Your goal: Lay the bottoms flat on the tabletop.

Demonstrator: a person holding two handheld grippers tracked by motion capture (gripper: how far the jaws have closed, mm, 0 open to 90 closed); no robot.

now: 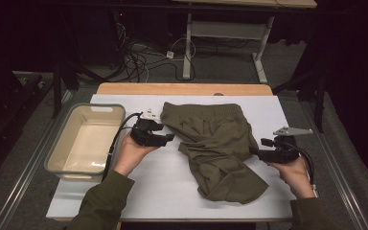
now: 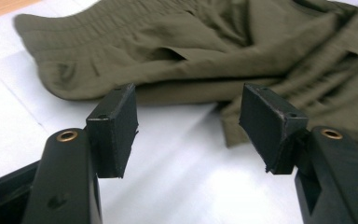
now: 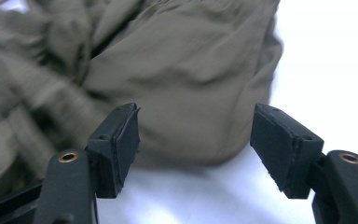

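**Loose shorts, empty fingers: where a re-grab could slip**

The olive shorts [image 1: 215, 146] lie crumpled in the middle of the white worktop [image 1: 163, 187], waistband toward the far edge, one leg folded over and bunched toward the near right. Nothing holds them. The left gripper [image 1: 168, 137] sits just off the left edge of the cloth with its fingers [image 2: 114, 126] released and bare worktop between them; the right gripper [image 1: 255, 151] sits at the right edge of the cloth, its fingers [image 3: 121, 144] likewise spread and empty, the fabric lying just beyond them.

The likely trouble is a grab that catches only the top layer: the cloth is doubled and wrinkled, so one pinch may lift a single ply and let the rest drag or unfold. Uneven pulls from the two sides could twist the bundle further. A low approach could also scrape the pads on the worktop. The beige bin [image 1: 60, 155] stands at the left, close behind the left hand [image 1: 133, 155], and a backward swing might knock it.
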